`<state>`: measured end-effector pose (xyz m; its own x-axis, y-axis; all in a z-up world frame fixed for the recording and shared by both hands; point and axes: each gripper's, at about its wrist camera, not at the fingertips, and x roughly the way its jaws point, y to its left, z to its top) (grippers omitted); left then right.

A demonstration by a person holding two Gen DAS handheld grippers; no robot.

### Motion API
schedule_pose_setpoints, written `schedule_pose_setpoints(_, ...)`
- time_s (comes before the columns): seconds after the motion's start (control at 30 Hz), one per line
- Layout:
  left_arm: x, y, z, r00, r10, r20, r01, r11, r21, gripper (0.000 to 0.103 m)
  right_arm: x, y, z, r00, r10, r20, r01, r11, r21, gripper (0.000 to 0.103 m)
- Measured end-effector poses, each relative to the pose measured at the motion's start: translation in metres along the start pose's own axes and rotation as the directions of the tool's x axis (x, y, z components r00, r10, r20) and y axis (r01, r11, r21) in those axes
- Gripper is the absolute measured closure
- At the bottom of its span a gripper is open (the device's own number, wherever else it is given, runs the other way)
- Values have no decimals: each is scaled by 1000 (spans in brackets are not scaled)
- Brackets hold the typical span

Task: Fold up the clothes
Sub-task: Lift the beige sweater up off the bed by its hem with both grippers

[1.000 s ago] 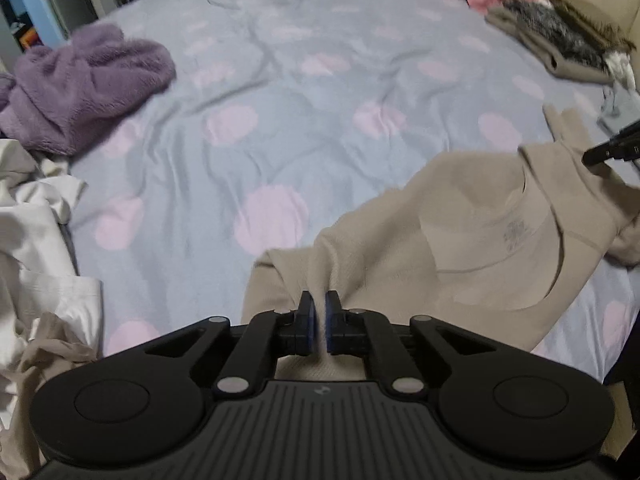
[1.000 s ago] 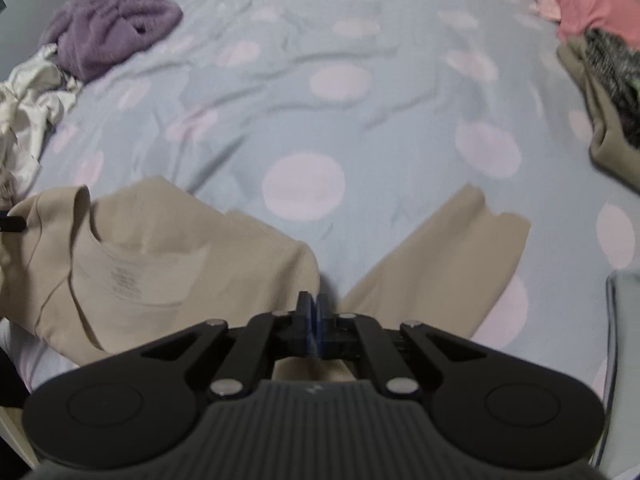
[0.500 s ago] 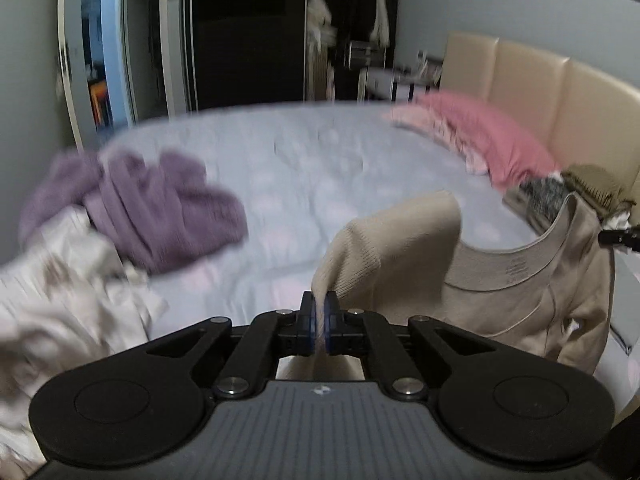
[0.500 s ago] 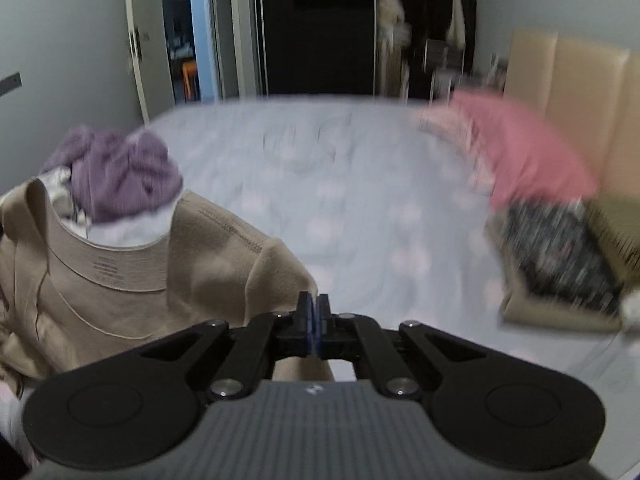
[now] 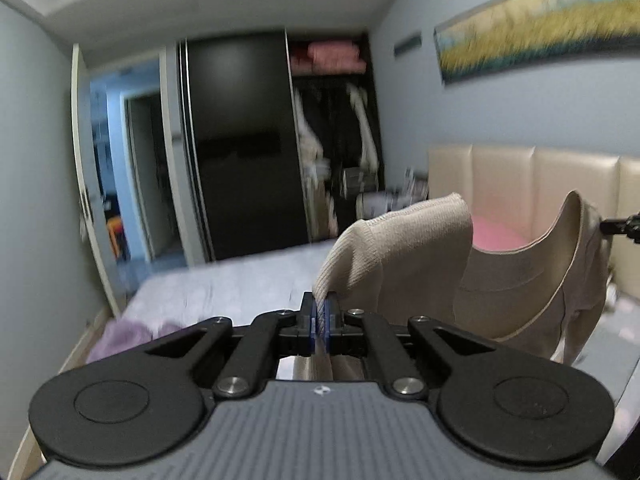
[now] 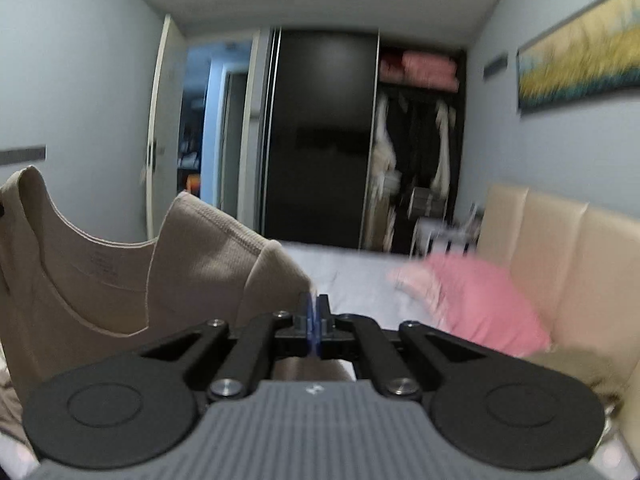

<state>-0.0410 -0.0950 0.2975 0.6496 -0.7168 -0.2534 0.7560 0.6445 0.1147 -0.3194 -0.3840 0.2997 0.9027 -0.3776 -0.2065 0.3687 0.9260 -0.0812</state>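
A beige knit top [image 5: 500, 276] hangs in the air between my two grippers, its neckline sagging in the middle. My left gripper [image 5: 320, 316] is shut on one shoulder of it; ribbed fabric bulges over the fingers. My right gripper [image 6: 314, 316] is shut on the other shoulder of the beige top [image 6: 120, 280]. The right gripper's tip also shows at the far right of the left wrist view [image 5: 624, 226]. The lower part of the top is hidden below the gripper bodies.
The bed with a pale blue sheet [image 5: 240, 284] lies below and ahead. A purple garment [image 5: 124, 336] lies at its left edge. A pink pillow [image 6: 472, 300] leans on the beige padded headboard [image 6: 560, 248] at right. A dark wardrobe [image 6: 324, 136] stands behind.
Both grippers have lifted the beige top off the bed and tilted up, so the views now face the room and wardrobe instead of the sheet. Both stay shut on the top.
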Motion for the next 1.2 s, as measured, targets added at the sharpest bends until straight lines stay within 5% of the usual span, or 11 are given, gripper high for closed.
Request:
schedule_pose_setpoints(0.27,-62,-16,16,987,-34,156,35,999,-5,101,-86,8,29,973,-65,221,70,997,-18,102)
schedule_pose_setpoints(0.5,-15,-15,9,998,-58,33,59,998,-24,101,-67,1,23,984,-71,162,74,997,-17,102)
schedule_pose_setpoints(0.63,56,-3,-17,990,-62,-127,55,997,-57,101,-6,-2,-5,998,-55,34,55,998,-4,102)
schedule_pose_setpoints(0.73,125,5,-50,965,-45,-257,29,997,-67,101,59,-4,-37,994,-49,-93,50,999,-1,102)
schedule_pose_setpoints(0.97,268,17,-120,905,11,-425,-54,994,-91,101,221,12,-113,935,-63,-348,61,998,-16,102)
schedule_pose_setpoints(1.2,364,49,-180,852,24,-523,-121,981,-152,101,350,22,-151,893,-105,-438,99,994,-36,102)
